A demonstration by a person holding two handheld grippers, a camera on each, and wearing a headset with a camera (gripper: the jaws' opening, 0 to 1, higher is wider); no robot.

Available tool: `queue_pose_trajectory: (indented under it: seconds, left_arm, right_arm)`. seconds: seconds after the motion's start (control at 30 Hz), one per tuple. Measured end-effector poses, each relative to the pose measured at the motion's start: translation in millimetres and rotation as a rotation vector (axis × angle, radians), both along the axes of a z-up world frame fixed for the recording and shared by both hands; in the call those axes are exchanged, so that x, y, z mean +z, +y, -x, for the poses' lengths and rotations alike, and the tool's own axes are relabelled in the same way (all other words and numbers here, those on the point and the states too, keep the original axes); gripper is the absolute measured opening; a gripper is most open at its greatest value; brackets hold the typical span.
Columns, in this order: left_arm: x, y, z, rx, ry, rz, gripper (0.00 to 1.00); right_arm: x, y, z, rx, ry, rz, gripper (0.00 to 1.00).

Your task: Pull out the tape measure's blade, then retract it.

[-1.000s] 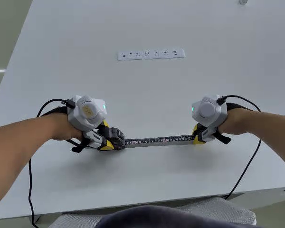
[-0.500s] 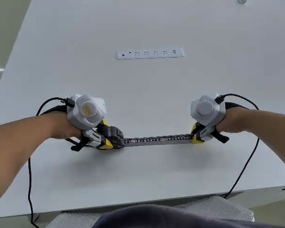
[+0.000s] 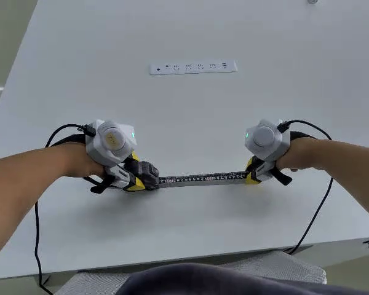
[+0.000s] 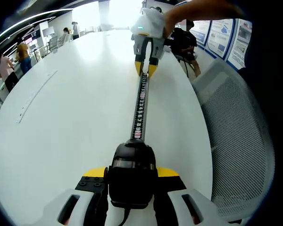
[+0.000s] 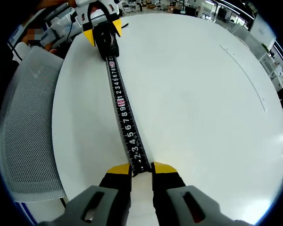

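Left jaws: the left gripper (image 4: 131, 175) is clamped on the tape measure's black case (image 4: 132, 162), one yellow tip on each flank.
Right jaws: the right gripper (image 5: 141, 168) is pinched on the free end of the blade (image 5: 122, 113), at the low numbers.
Blade: drawn out straight from case to right gripper, low over the white table (image 3: 234, 110) near its front edge (whether it touches the top, cannot tell).
Step in hand: judged as the pull-out, at or near its end, with retraction to follow.
Handling: keep the case gripped firmly and level. Walk the right gripper back along the blade's own line, with no sideways twist, and let go of the tip only close to the case mouth, so the blade cannot whip.
Right gripper view: printed scale legible; grip on the blade end plain.
Left gripper view: seating of the case between the jaws; a mesh chair (image 4: 236, 127) beside the table.
Head view: full span between both grippers; a power strip (image 3: 193, 67) well apart, farther back.
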State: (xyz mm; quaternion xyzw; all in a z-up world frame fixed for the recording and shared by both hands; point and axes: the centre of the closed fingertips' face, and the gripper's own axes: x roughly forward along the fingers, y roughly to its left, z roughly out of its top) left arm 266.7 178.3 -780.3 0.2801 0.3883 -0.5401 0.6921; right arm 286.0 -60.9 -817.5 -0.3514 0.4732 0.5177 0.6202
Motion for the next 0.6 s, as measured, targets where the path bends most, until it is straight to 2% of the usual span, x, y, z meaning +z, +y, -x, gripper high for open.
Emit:
queue_pose_trajectory:
  seconds: [0.1,0.23,0.4,0.43,0.5,0.57,0.6]
  left_arm:
    - [-0.7,-0.3,-0.3,-0.019,-0.019,-0.011,0.34]
    - [0.2,-0.8,0.8,-0.020,-0.017,-0.010,0.34]
    - [1.3,-0.5,0.5,-0.018,-0.020,-0.006,0.35]
    - [1.3,-0.1,0.5,-0.012,-0.020,-0.010,0.35]
    - [1.9,1.2,-0.7,-0.002,-0.028,-0.017,0.37]
    - [5.7,4.0,-5.2,0.040,-0.042,-0.006,0.41]
    - [9.7,5.7,-7.9,0.081,-0.043,0.018,0.44]
  right_arm:
    - [-0.1,0.4,0.9,0.017,-0.009,0.019,0.16]
    - [-2.0,-1.6,-1.6,0.005,-0.010,0.024,0.17]
    - [-1.6,0.7,2.0,0.065,-0.060,0.056,0.19]
    - [-0.9,-0.7,-0.4,0.111,-0.089,0.082,0.20]
    - [-0.8,-3.7,-4.5,0.118,-0.105,0.103,0.24]
    - [2.8,-1.3,-5.0,0.094,-0.109,0.074,0.27]
    - [6.0,-2.1,-5.5,0.062,-0.114,0.059,0.27]
